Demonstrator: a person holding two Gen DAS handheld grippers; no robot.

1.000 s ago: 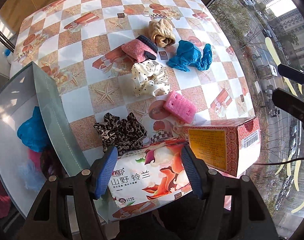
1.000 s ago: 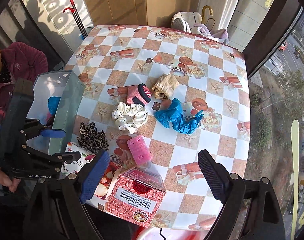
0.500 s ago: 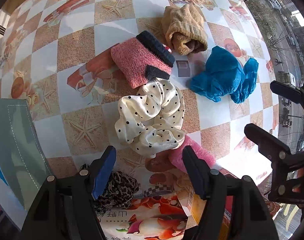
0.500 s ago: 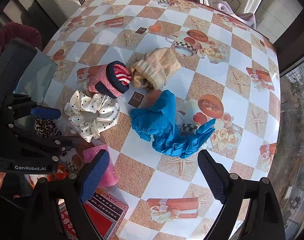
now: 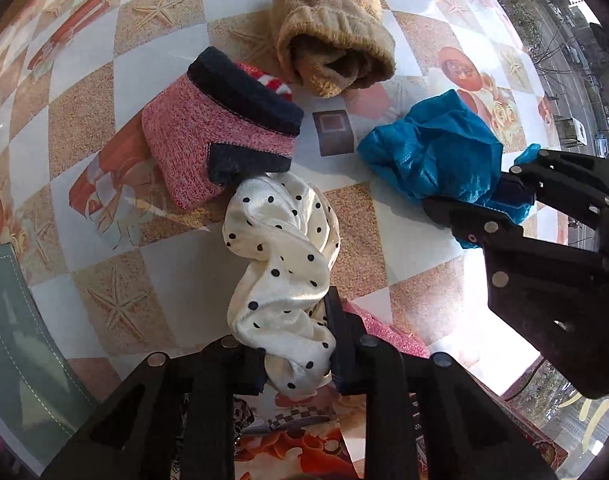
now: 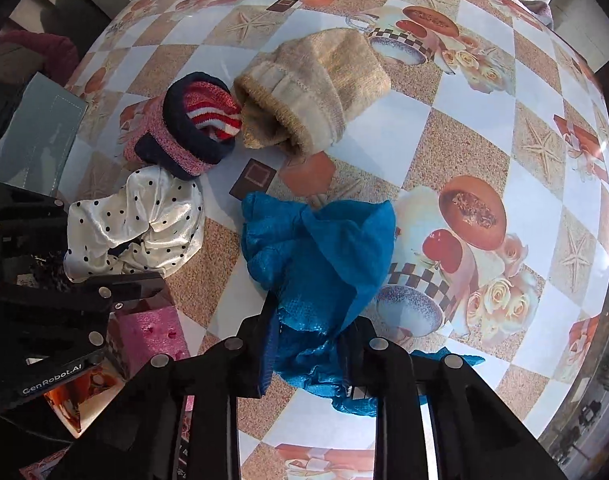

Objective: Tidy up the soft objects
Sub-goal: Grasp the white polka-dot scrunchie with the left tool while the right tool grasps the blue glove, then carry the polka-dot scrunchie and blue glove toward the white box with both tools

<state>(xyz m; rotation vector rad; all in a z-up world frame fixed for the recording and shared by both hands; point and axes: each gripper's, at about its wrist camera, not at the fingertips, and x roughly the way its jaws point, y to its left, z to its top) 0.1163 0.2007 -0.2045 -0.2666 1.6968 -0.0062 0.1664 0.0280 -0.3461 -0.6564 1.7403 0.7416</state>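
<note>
- Checkered worktop (image 6: 444, 128) with starfish print, street visible past its edge.
- Both grippers dropped from hovering onto the pile within the last second.
- Left gripper (image 5: 296, 364): fingers went from spread to clenched on the polka-dot scrunchie (image 5: 282, 264), which lies just beside the pink knit sock (image 5: 208, 136).
- Right gripper (image 6: 312, 344): fingers now pinch the blue mesh cloth (image 6: 316, 240), near the beige knit sock (image 6: 316, 80).
- 2 soft items grasped at once; lifting toward the grey bin (image 5: 12, 328) looks next.
- Pink sponge (image 6: 148, 336) untouched.
</note>
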